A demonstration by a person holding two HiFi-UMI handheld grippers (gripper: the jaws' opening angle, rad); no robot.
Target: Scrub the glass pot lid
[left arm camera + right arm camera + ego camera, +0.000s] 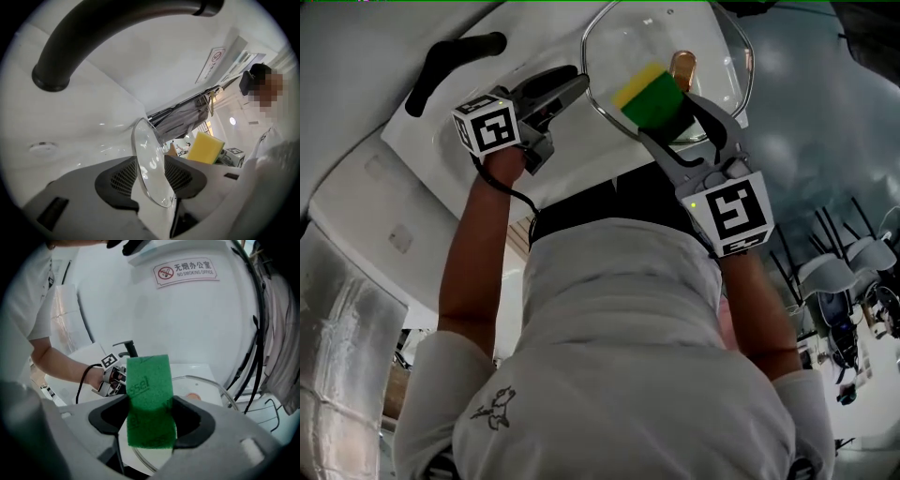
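The glass pot lid (628, 47) lies knob (682, 64) up on the white sink (572, 150), to the right of the black faucet (450, 66) in the head view. The left gripper (572, 86) reaches in from the lid's left side. Its own view shows the jaws standing wide apart with the lid's metal-rimmed edge passing between them, and neither pad can be seen bearing on the glass. The right gripper (675, 127) is over the lid's near portion and is clamped on a sponge (649, 98), which sticks out beyond the jaw tips. The sponge has a yellow foam layer and a green scouring face, and the green face fills the gap between the jaws in the right gripper view. The sponge is above the glass, just beside the knob. Whether it touches the lid cannot be told from any view. A no-smoking sign (187, 272) is fixed to the white wall behind the sink. The person's forearms and light shirt occupy the lower half of the head view.
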